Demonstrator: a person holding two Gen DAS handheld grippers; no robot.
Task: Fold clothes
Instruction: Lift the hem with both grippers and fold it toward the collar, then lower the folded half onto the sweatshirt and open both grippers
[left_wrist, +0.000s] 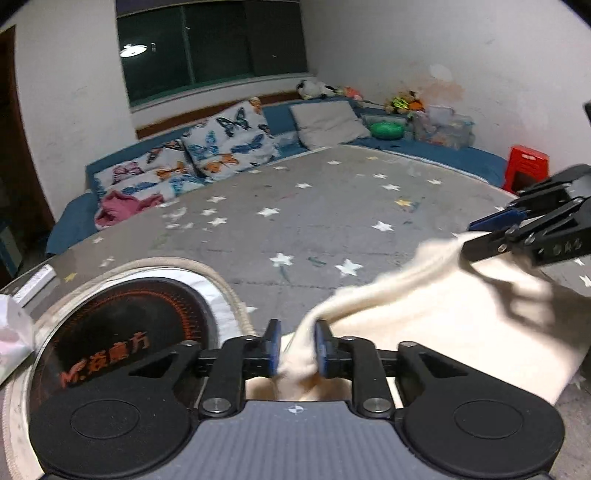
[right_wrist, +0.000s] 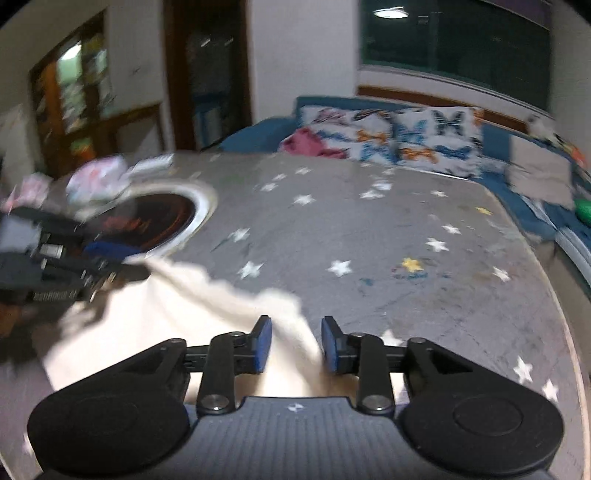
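A cream garment (left_wrist: 436, 314) hangs stretched between my two grippers above the grey star-patterned table (left_wrist: 295, 206). My left gripper (left_wrist: 297, 349) is shut on one bunched corner of it. My right gripper (left_wrist: 469, 236) comes in from the right in the left wrist view and pinches the other corner. In the right wrist view the cream garment (right_wrist: 184, 317) runs from the left gripper (right_wrist: 129, 269) to my right gripper (right_wrist: 295, 345), whose blue pads stand a little apart with the cloth between them.
A round induction cooktop (left_wrist: 122, 332) is set in the table at the left. Crumpled pink-white cloth (right_wrist: 96, 181) lies beyond it. Butterfly cushions (left_wrist: 229, 140), a pink garment (left_wrist: 125, 206) and a red stool (left_wrist: 526, 168) sit around the blue bench.
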